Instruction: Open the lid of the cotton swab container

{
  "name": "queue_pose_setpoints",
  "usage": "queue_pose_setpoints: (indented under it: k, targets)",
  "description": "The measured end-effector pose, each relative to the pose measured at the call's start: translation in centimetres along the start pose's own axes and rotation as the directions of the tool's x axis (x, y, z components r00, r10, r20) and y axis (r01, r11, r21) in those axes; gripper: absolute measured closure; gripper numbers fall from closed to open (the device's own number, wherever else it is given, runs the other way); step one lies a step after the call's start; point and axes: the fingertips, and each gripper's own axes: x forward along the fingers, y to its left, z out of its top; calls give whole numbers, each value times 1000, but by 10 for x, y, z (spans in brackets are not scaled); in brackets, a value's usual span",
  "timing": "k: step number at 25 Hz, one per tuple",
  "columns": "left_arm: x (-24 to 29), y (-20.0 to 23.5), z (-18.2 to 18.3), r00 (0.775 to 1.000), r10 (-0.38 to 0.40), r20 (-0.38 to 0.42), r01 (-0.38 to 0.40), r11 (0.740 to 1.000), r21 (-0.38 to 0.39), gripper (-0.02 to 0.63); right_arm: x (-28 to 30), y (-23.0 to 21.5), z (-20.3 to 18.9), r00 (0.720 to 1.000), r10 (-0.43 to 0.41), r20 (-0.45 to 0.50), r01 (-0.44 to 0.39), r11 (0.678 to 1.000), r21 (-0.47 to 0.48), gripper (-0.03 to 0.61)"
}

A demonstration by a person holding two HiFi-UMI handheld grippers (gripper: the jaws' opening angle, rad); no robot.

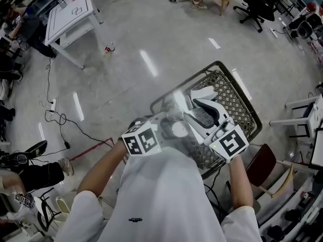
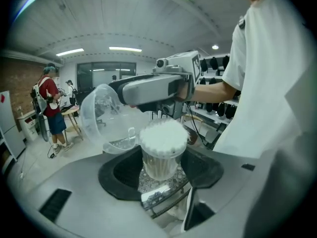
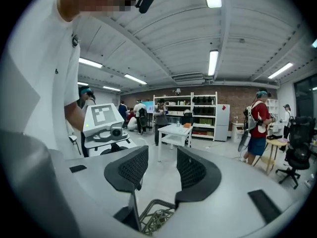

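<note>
Far left in head view, a white table [image 1: 70, 15] stands on the grey floor [image 1: 151, 49], well apart from the action.

L side: the left gripper [image 2: 159, 168] has its two dark pads [image 2: 119, 175] closed on the lower body of the cotton swab container [image 2: 161, 157], one pad per side, jaws fairly wide since the tub fills the gap. Container is clear, upright, packed w/ white swab heads [image 2: 163, 135] showing at the top. It's held up in the air over the wire basket [image 1: 237, 102]; mesh shows below the tub in the left gripper view.

Lid [image 2: 99, 114]: already open, a clear dome tipped over to the container's left w/ its hollow side facing the camera, lower edge just beside the rim. In head view the lid is prob. the pale smear just above the container [image 1: 177, 130]; too blurred to be sure.

R side: the right gripper [image 3: 162, 165] is empty, jaws partway apart, nothing btwn the textured pads [image 3: 131, 168], only floor and a bit of basket rim beyond. From the left gripper view it sits just above and behind the container, close to the lid, though contact can't be told.

Background: a person in a red top [image 3: 258, 118] stands at right in the right gripper view.
</note>
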Motion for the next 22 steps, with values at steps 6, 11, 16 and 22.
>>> queue_pose_setpoints:
  k: [6,11,16,22]
  targets:
    - [-4,21,-4,996,87,11,-86,993,-79,379,-2,-7,1,999,-34,41,33,998,46,408]
    - [-8,37,-5,982,185,44,-174,967,-186,377,-13,-18,0,992,-112,62,108,991,75,436]
    - [-23,57,-1,946,316,75,-280,911,-302,377,-28,-31,-1,971,-222,85,212,971,110,451]
    - [-42,70,5,885,460,70,-413,846,-337,377,-54,-50,-14,916,-397,57,386,912,136,511]
